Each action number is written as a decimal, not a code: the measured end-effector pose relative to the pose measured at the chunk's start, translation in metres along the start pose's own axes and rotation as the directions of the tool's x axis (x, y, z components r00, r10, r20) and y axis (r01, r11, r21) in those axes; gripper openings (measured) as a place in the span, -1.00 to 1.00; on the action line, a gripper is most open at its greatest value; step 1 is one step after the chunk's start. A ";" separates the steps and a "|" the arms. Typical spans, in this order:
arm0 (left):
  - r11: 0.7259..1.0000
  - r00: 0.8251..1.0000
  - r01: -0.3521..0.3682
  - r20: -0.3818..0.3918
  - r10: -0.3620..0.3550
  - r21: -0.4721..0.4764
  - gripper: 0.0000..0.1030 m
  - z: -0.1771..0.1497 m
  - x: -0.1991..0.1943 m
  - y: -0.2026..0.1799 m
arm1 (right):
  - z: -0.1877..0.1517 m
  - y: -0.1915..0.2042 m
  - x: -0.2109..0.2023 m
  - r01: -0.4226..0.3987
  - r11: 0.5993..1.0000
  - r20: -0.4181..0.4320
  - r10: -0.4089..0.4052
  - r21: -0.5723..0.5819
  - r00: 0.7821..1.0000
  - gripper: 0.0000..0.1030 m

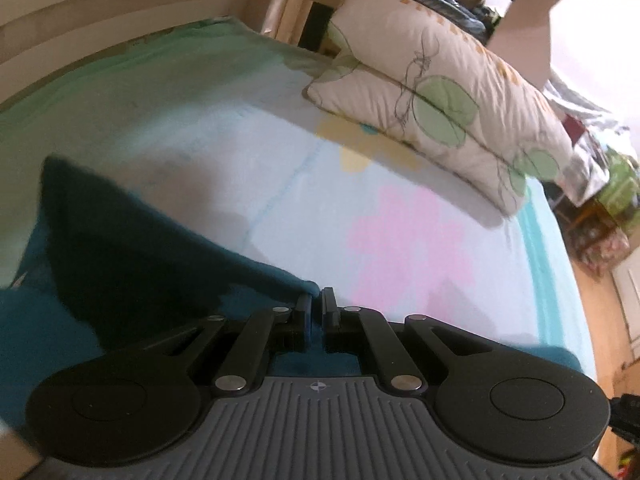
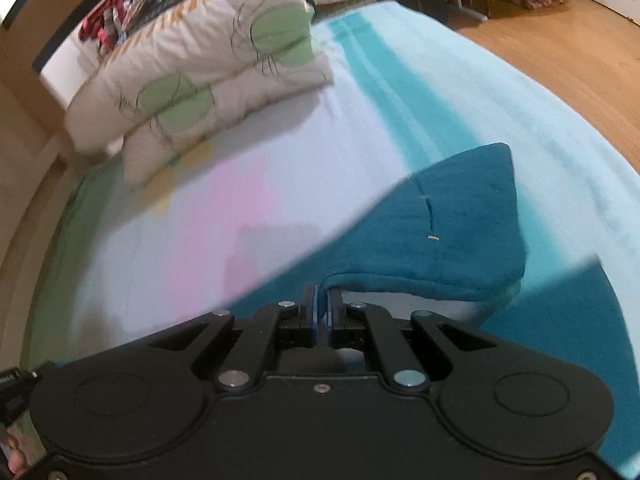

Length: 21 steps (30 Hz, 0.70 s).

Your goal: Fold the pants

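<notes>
Pastel bedding covers the bed (image 2: 280, 184), with a leaf-print pillow (image 2: 208, 68) at its head, slatted rails (image 1: 80, 12) along one side and wood floor (image 2: 560, 44) beyond. Left gripper (image 1: 319, 300) has its jaws clenched on an edge of the teal pants (image 1: 120, 240), cloth sloping away to the left. Right gripper (image 2: 323, 300) likewise pinches the pants (image 2: 440, 232), a fold lifted off the bed to its right. Both sit low over the bedding.

Left gripper (image 1: 319, 300) and right gripper (image 2: 323, 300) both pinched closed.
</notes>
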<state>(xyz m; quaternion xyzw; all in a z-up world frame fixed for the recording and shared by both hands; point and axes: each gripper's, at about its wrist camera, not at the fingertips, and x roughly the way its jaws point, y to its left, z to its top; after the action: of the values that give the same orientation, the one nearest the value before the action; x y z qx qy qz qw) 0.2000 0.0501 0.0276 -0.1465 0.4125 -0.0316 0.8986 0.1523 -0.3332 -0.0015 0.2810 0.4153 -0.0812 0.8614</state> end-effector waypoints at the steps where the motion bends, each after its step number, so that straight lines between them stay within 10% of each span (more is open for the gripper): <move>1: 1.000 1.000 -0.006 -0.006 0.006 0.006 -0.92 -0.012 -0.006 0.003 | -0.010 -0.004 -0.005 0.007 1.000 -0.017 -0.007 -0.003 1.000 -0.83; 11: 0.988 0.961 -0.149 -0.242 0.136 -0.038 -0.92 -0.097 0.045 0.042 | -0.075 -0.028 0.029 0.057 0.998 -0.277 -0.060 -0.020 0.959 -0.57; 21: 0.986 0.949 -0.167 -0.267 0.169 0.027 -0.92 -0.089 0.072 0.031 | -0.018 -0.108 -0.009 0.168 0.972 -0.103 -0.153 0.164 0.983 -0.17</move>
<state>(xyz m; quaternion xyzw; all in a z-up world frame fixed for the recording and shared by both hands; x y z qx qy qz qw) 0.1787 0.0461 -0.0895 -0.1033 0.5412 0.0245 0.8342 0.0945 -0.4139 -0.0484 0.3231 0.4662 -0.1737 0.8051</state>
